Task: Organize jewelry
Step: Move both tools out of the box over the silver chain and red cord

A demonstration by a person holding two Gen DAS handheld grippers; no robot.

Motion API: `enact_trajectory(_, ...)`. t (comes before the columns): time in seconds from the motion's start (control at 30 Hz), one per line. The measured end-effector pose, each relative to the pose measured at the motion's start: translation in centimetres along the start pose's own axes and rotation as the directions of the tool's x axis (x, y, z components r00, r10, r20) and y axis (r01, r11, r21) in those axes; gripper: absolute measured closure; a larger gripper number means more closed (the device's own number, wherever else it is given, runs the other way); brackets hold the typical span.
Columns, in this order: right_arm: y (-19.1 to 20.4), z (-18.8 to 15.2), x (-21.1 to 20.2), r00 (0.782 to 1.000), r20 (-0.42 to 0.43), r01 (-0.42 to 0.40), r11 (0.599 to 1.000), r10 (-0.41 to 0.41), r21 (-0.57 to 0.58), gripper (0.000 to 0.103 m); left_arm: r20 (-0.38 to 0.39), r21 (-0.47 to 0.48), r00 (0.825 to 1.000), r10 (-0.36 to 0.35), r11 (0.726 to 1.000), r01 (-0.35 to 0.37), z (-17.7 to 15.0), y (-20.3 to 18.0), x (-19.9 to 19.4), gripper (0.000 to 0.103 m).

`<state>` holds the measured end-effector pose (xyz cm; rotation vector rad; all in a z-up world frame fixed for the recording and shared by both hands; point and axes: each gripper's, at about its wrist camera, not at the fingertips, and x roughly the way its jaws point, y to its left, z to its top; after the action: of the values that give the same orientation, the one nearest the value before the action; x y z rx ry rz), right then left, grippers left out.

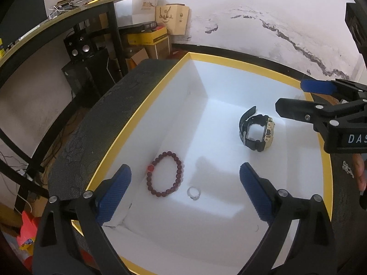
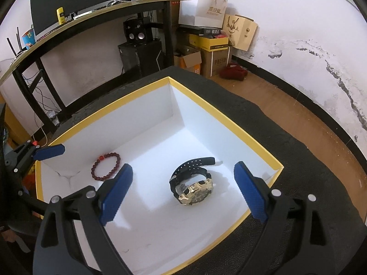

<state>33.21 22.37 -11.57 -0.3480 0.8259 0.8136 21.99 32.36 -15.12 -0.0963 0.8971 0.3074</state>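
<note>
A white box with a yellow rim (image 1: 128, 135) (image 2: 220, 110) sits on a black cloth. Inside lie a dark red bead bracelet (image 1: 164, 174) (image 2: 106, 166), a small silver ring (image 1: 194, 193) and a black and gold watch (image 1: 257, 129) (image 2: 192, 182). My left gripper (image 1: 185, 190) is open and empty, hovering over the ring and bracelet. My right gripper (image 2: 183, 190) is open and empty, just above the watch. The right gripper also shows in the left wrist view (image 1: 296, 98), at the right edge. One blue finger of the left gripper (image 2: 49, 151) shows in the right wrist view.
The black cloth (image 2: 286, 151) covers the surface around the box. Behind stand a dark desk (image 2: 91, 16) with a monitor, speakers (image 2: 137, 34), cardboard boxes (image 2: 211, 52) and paper bags (image 2: 206, 9). A wooden floor (image 2: 286, 105) meets a cracked white wall.
</note>
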Motion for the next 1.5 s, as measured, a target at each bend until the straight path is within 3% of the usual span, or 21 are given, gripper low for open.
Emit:
enact_trajectory(0.23, -0.7, -0.1, -1.9, 1.000, 0.027, 0.004, 1.000, -0.004, 0.018, 0.016, 0.019, 0.002, 1.000, -0.014, 1.000, 0.014, 0.3, -0.9, -0.8, 0.010)
enact_trajectory(0.47, -5.0, -2.4, -8.0, 0.994, 0.080, 0.068, 0.996, -0.073, 0.065, 0.016, 0.059, 0.066, 0.995, -0.079, 0.995, 0.075, 1.1, -7.0, -2.7, 0.010)
enact_trajectory(0.67, -12.1, -7.8, -14.9, 0.978, 0.095, 0.169, 0.970, -0.188, 0.173, 0.016, 0.061, 0.168, 0.986, -0.158, 0.975, 0.146, 1.1, -14.7, -3.9, 0.010)
enact_trajectory(0.9, -19.5, -16.3, -21.4, 0.950, 0.060, 0.274, 0.910, -0.307, 0.311, 0.016, 0.026, 0.297, 0.966, -0.256, 0.925, 0.237, 0.0, -25.8, -4.5, 0.010)
enact_trajectory(1.07, -23.4, -22.2, -24.7, 0.933, 0.033, 0.317, 0.864, -0.357, 0.391, 0.016, -0.023, 0.387, 0.961, -0.276, 0.884, 0.263, -2.1, -32.6, -3.7, 0.010)
enact_trajectory(1.27, -25.8, -28.6, -25.9, 0.929, 0.001, 0.329, 0.828, -0.369, 0.454, 0.016, -0.086, 0.432, 0.959, -0.270, 0.858, 0.280, -4.7, -37.4, -2.3, 0.010)
enact_trajectory(1.5, -25.5, -33.5, -24.3, 0.936, -0.028, 0.326, 0.837, -0.351, 0.440, 0.016, -0.090, 0.487, 0.969, -0.230, 0.839, 0.244, -7.1, -39.4, 1.2, 0.010)
